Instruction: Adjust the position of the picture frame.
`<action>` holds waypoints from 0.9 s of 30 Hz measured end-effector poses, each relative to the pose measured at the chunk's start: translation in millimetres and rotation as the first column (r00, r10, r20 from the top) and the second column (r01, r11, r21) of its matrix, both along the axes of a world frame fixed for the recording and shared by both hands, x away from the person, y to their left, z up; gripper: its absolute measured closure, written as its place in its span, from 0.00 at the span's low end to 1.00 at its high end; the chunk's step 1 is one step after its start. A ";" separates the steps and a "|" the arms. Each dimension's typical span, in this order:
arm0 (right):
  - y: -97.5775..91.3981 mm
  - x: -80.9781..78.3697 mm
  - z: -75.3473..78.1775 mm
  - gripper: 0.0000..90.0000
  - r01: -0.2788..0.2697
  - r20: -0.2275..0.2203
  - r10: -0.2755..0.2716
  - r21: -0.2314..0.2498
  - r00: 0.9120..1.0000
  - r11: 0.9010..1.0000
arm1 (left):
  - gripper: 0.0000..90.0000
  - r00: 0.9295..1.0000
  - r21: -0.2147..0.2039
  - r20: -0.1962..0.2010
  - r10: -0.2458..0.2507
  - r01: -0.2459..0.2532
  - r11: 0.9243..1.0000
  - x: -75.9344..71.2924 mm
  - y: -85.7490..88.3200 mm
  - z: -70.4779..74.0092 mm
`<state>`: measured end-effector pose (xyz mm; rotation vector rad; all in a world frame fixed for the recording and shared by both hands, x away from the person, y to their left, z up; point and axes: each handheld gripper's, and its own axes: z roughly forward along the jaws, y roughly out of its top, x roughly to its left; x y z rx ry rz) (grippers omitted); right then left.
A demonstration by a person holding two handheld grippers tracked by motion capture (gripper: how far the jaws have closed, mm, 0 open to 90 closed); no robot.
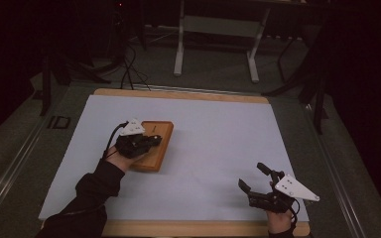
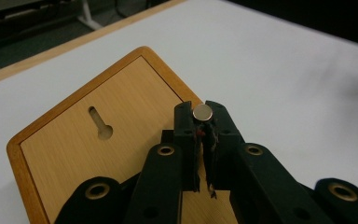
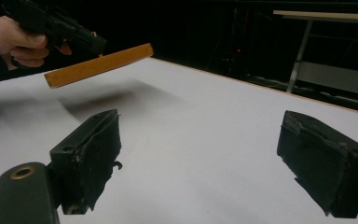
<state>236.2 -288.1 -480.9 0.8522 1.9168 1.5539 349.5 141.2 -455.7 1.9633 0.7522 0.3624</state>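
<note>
One small metal disc [image 2: 202, 113] pinched at left gripper [image 2: 202, 122] tips, above wooden plaque [image 2: 98, 154] | judged light, hard, slippery: flat faces to be clamped, squeeze kept steady | right gripper [image 3: 205, 163] spread wide, empty, well apart

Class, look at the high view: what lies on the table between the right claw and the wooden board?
Nothing: between the right claw and the wooden board is only bare white table cover.

Left gripper [image 1: 151, 141]: jaws closed together, forearm entering from the table's near-left corner.
Right gripper [image 1: 254, 178]: jaws spread wide, at the table's near-right corner.
</note>
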 end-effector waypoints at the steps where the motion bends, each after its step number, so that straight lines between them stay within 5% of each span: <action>1: -0.2 -0.2 0.3 0.15 0.002 0.002 -0.002 -0.001 1.000 1.000 | 0.95 1.000 -0.007 -0.002 0.002 -0.002 1.000 -0.3 -3.8 0.6; 7: -1.4 0.0 0.4 0.15 -0.001 0.001 0.001 0.006 1.000 1.000 | 0.95 0.999 0.008 -0.004 -0.042 0.043 0.999 -4.5 -29.7 -2.2; 16: 0.5 0.9 -0.2 0.15 -0.008 -0.004 0.008 0.003 1.000 1.000 | 0.95 0.996 0.009 -0.066 -0.063 0.064 0.998 -8.8 -59.2 -23.2; 27: -0.1 1.5 -1.1 0.15 -0.008 -0.008 0.008 0.004 1.000 1.000 | 0.95 0.993 0.019 -0.091 -0.080 0.082 0.996 4.7 -88.7 -42.4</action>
